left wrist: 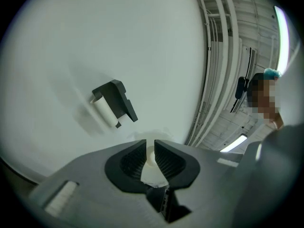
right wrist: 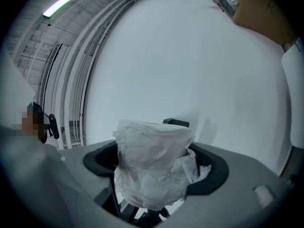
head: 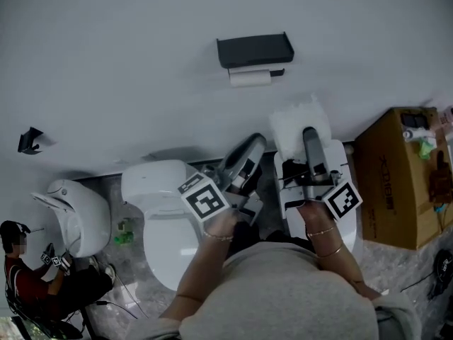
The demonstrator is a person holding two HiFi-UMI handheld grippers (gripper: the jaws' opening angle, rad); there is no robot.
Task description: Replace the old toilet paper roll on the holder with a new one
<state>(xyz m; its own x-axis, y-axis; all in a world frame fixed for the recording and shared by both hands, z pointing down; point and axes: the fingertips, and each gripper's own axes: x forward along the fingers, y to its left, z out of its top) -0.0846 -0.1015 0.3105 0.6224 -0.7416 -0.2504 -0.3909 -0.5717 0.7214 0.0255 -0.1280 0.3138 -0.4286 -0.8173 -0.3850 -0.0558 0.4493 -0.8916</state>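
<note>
A dark wall holder (head: 255, 49) hangs on the white wall with the old white roll (head: 250, 78) under it. In the left gripper view the holder (left wrist: 118, 99) and old roll (left wrist: 105, 112) sit up and to the left. My right gripper (head: 309, 139) is shut on the new roll (head: 300, 122), wrapped in crinkled white film, below and right of the holder. In the right gripper view this roll (right wrist: 152, 160) fills the jaws (right wrist: 154, 175) and hides most of the holder (right wrist: 176, 122). My left gripper (head: 256, 146) is shut; a white sliver shows between its pads (left wrist: 149, 156).
A white toilet (head: 159, 211) stands low at the left, a second white fixture (head: 78, 214) beyond it, and a person crouches at the bottom left. A brown cardboard box (head: 396, 183) stands at the right. A small dark bracket (head: 30, 140) is on the wall, far left.
</note>
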